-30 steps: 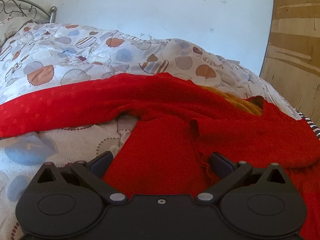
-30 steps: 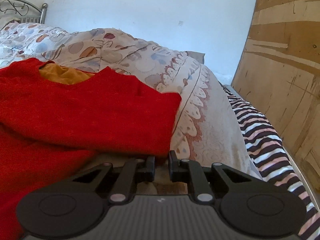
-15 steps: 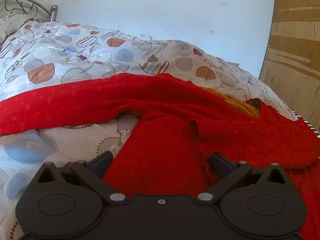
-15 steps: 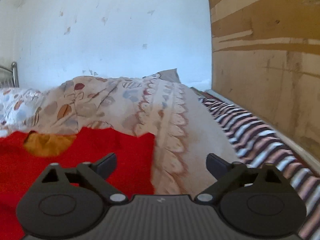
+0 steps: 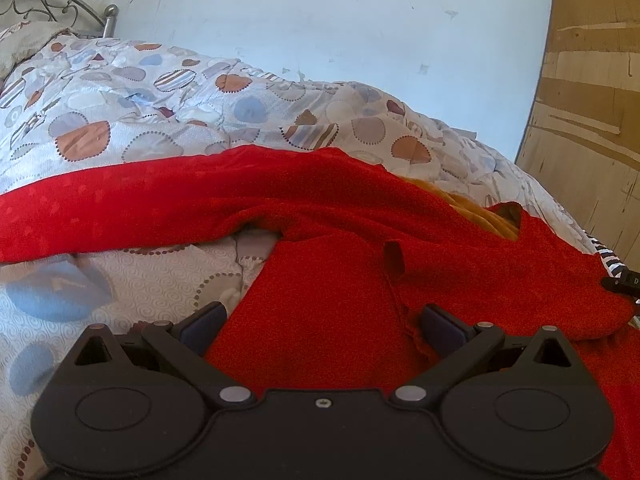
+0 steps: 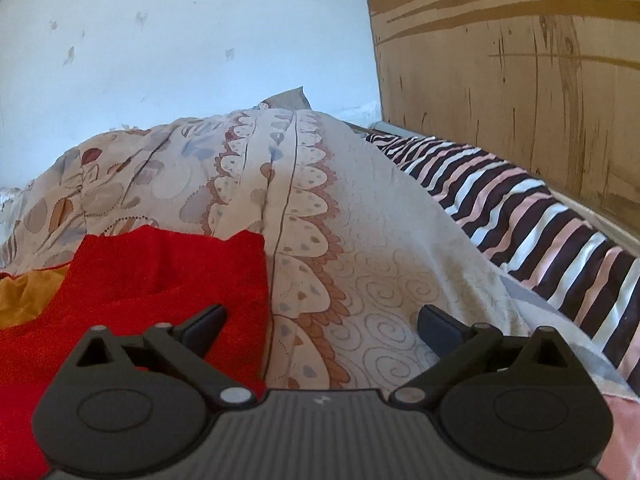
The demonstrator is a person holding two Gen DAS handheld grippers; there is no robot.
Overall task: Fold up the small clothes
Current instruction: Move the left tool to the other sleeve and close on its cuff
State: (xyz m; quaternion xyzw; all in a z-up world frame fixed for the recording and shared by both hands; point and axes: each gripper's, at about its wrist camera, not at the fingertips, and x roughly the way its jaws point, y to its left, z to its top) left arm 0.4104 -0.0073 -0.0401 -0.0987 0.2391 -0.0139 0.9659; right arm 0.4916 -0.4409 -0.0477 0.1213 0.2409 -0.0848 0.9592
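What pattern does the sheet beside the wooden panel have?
The sheet has dark, white and pink stripes, shown best in the right wrist view, next to the wooden panel.

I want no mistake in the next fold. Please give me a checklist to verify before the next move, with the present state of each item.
1. Right hand-held gripper open, holding nothing: ok.
2. Left hand-held gripper open over the red garment: ok.
3. Garment flat: not ok, sleeve spread leftward, fabric bunched.
4. Orange cloth clear of garment: not ok, it lies under the red.
5. Quilt bare beside the garment: ok.
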